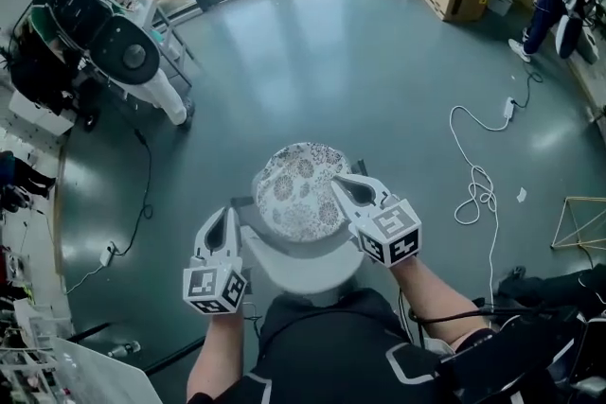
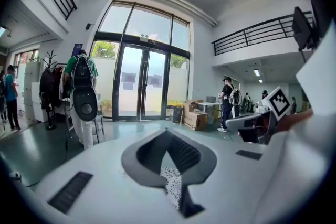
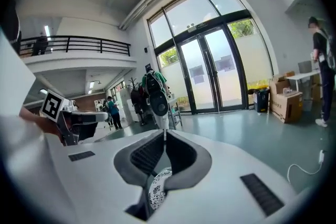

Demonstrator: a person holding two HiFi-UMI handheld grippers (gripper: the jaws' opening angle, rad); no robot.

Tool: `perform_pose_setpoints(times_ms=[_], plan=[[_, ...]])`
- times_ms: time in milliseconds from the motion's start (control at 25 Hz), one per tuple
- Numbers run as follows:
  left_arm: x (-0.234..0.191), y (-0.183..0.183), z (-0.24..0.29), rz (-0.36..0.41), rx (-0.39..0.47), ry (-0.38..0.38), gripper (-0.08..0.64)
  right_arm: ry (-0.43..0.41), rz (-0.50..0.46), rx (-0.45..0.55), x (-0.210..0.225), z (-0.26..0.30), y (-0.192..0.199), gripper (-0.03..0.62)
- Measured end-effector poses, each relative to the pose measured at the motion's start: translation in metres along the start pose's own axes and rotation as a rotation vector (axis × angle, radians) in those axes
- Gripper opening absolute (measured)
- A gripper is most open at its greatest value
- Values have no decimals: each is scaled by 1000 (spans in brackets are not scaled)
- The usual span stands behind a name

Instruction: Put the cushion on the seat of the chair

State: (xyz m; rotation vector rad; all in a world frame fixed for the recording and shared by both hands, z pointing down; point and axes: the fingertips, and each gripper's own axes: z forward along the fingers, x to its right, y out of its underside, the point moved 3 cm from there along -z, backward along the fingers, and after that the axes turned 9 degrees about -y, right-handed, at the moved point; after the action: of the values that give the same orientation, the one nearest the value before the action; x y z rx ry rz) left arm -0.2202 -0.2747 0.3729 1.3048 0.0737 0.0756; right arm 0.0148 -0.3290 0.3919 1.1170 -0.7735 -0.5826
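The round, flat cushion in white fabric with a dense grey speckled print (image 1: 298, 189) hangs in the air between the two grippers, above the glossy grey-green floor (image 1: 379, 80). The left gripper (image 1: 227, 217) is clamped tight on its left edge and the right gripper (image 1: 352, 190) is pinched shut on its right edge. Just under the cushion lies a pale grey rounded surface (image 1: 303, 272), probably the chair's seat, though its outline is partly hidden.

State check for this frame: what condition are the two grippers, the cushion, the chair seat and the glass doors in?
left gripper: shut on the cushion's edge.
right gripper: shut on the cushion's opposite edge.
cushion: held in the air by both grippers, above the seat.
chair seat: bare, no cushion on it.
glass doors: closed.
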Motion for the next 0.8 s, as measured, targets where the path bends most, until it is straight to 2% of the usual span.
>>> perform_pose_setpoints(times_ms=[200,360,480,640,800], plan=[[-9,-19,-19,-9,24,24,10,38,-69,111,-16,-16,-39,13],[-17,-36,-32,7,71,62,10,65,-133,156,-34,-19,-70,11],[-18,-45,-40,18,97,74,9,89,-140,169,-44,-22,-81,11],[-20,-60,-51,4,145,88,9,111,-141,192,-50,-28,-93,11],[-25,-75,-68,-19,157,93,9,158,-154,214,-61,-31,-94,9]])
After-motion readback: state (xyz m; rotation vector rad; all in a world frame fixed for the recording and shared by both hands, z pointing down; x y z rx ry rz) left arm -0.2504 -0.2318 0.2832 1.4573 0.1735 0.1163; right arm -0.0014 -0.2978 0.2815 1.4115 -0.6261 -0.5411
